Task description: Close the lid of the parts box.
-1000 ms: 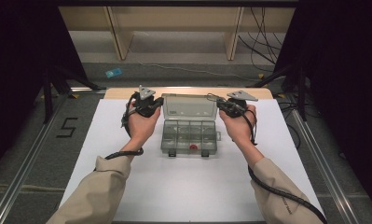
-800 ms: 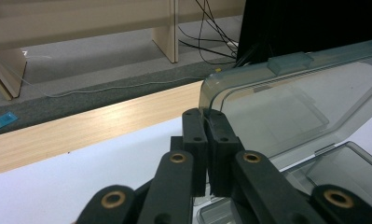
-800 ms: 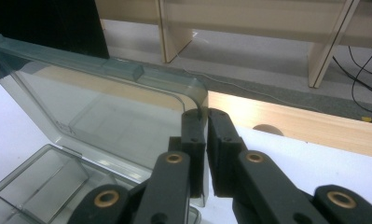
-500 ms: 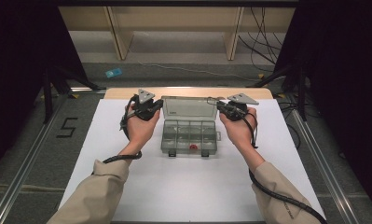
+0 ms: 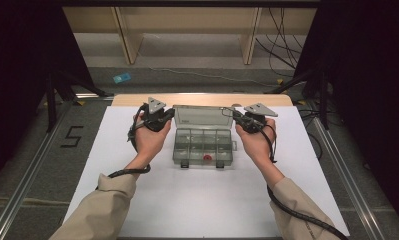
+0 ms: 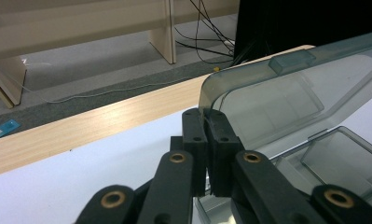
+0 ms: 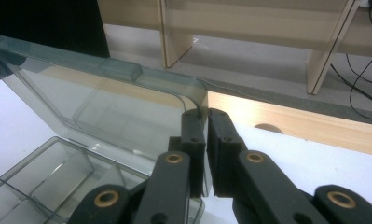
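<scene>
A clear grey plastic compartment box [image 5: 203, 146] sits mid-table with its lid [image 5: 203, 117] raised. A small red item [image 5: 205, 158] lies in a front compartment. My left gripper [image 5: 168, 116] is shut on the lid's left edge; in the left gripper view the jaws [image 6: 207, 122] pinch the lid's [image 6: 286, 88] corner. My right gripper [image 5: 237, 120] is shut on the lid's right edge; in the right gripper view its tips [image 7: 207, 122] clamp the lid [image 7: 104, 98] above the compartments [image 7: 58, 177].
The box rests on a white mat [image 5: 197, 200] over a wooden table [image 5: 202, 99]. Wooden shelf legs [image 5: 129, 45] and cables [image 5: 282, 30] lie on the floor beyond. A blue object [image 5: 121, 78] lies on the floor at back left.
Both hands have shifted slightly toward the back with the lid; it stands a little more upright than a second ago.
</scene>
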A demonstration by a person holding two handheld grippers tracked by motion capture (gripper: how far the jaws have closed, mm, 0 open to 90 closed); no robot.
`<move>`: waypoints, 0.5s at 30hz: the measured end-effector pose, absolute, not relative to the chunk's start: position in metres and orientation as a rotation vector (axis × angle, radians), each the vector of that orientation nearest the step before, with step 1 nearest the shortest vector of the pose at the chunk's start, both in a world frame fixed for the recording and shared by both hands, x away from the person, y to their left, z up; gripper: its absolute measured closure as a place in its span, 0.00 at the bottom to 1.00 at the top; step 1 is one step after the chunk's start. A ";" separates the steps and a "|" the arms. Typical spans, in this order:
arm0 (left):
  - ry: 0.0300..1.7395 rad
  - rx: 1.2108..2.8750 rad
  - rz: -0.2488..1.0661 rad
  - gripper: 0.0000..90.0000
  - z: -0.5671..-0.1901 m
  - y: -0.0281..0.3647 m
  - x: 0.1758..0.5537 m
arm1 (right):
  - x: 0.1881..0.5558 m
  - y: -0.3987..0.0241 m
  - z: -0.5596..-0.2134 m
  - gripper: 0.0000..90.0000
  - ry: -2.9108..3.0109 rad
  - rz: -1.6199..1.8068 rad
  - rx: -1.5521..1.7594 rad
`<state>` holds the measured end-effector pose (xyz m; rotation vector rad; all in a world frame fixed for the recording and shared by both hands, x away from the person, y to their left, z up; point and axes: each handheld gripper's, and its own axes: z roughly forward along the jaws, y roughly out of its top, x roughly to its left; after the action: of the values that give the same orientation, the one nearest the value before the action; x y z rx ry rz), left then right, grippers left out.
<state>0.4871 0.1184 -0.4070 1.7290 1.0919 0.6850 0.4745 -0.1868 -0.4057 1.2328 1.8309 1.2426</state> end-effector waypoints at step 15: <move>1.070 1.740 0.704 0.97 -0.410 0.119 0.479 | 0.467 -0.185 -0.409 0.96 1.809 1.222 1.206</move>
<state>0.4793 0.1191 -0.4098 1.7398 1.0698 0.7043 0.4673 -0.1846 -0.4088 1.2063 1.8086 1.2218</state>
